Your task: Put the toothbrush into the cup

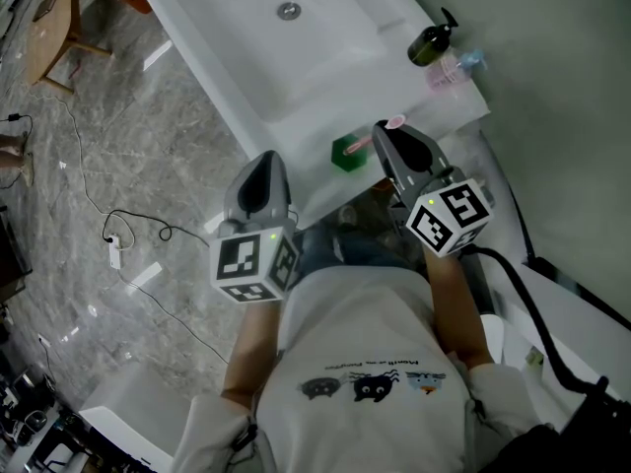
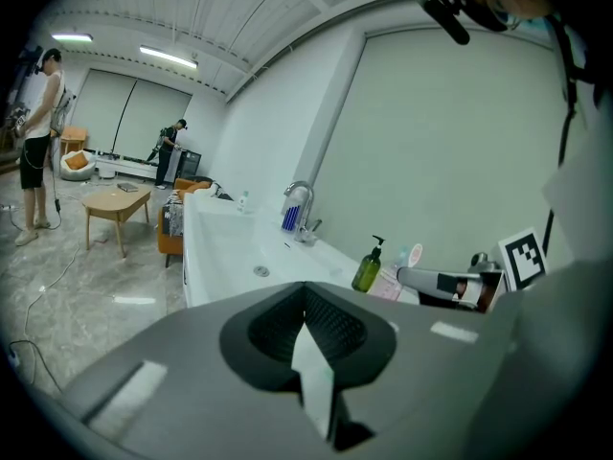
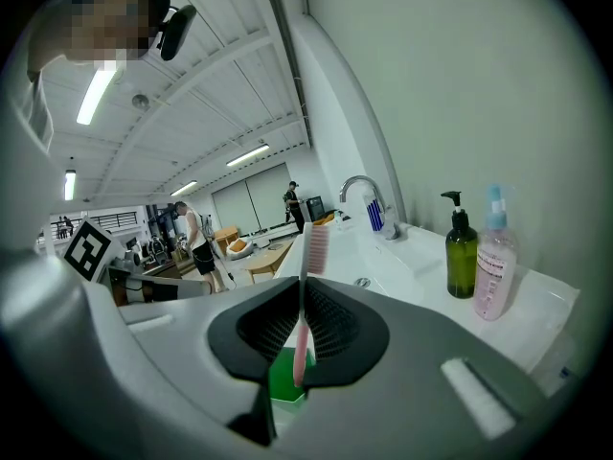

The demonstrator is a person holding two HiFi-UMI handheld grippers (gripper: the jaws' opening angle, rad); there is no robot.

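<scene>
At the washbasin, a person's right gripper is clamped across the handle of a pink toothbrush, holding it just above the green cup that stands near the front edge of the white table.

The brush stands nearly upright across the jaws. Its bristle head is at the top and the bare end of the handle points down. In the right gripper view, that lower end lines up with the cup's open mouth, seen through the gap behind the jaws. Whether the tip has crossed the rim cannot be told from here.

The head view puts the cup a little to the left of this gripper and just beside it, so the drop looks to depend on keeping the handle end over the opening.

The left gripper hangs off the table's front edge, farther from the cup. Its jaws are together with nothing between them.

A dark green pump bottle and a pink spray bottle stand at the table's far corner, well apart from the cup.
</scene>
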